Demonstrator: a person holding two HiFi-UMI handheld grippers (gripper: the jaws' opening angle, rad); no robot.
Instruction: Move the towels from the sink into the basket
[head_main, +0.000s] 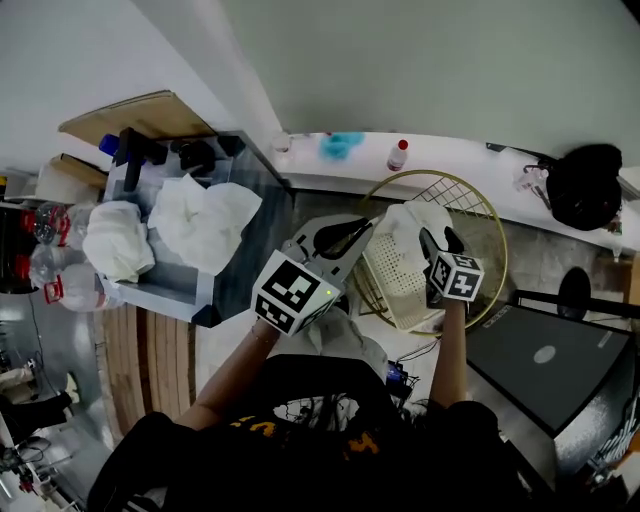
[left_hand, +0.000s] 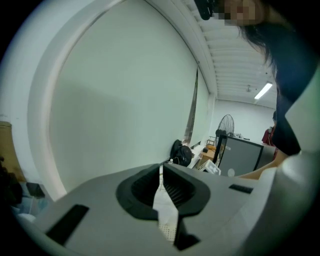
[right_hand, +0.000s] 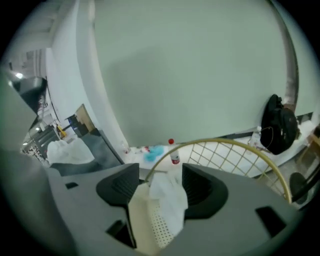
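Observation:
A dark sink (head_main: 168, 297) stands at the left with a big crumpled white towel (head_main: 203, 222) inside and another white towel (head_main: 116, 241) heaped on its left rim. To the right is a gold wire basket (head_main: 441, 177) with a perforated cream liner. A white towel (head_main: 414, 222) (right_hand: 168, 198) hangs over the liner's edge. My right gripper (head_main: 437, 241) (right_hand: 160, 183) is over it, jaws open, the cloth loose between them. My left gripper (head_main: 345, 232) (left_hand: 161, 170) sits between sink and basket, shut with nothing in it.
A white ledge behind the basket holds a red-capped bottle (head_main: 398, 155) and a blue object (head_main: 342, 145). A black bag (head_main: 585, 186) lies at the far right. A dark grey cabinet (head_main: 545, 356) stands right of the basket. Water bottles (head_main: 40, 262) crowd the left edge.

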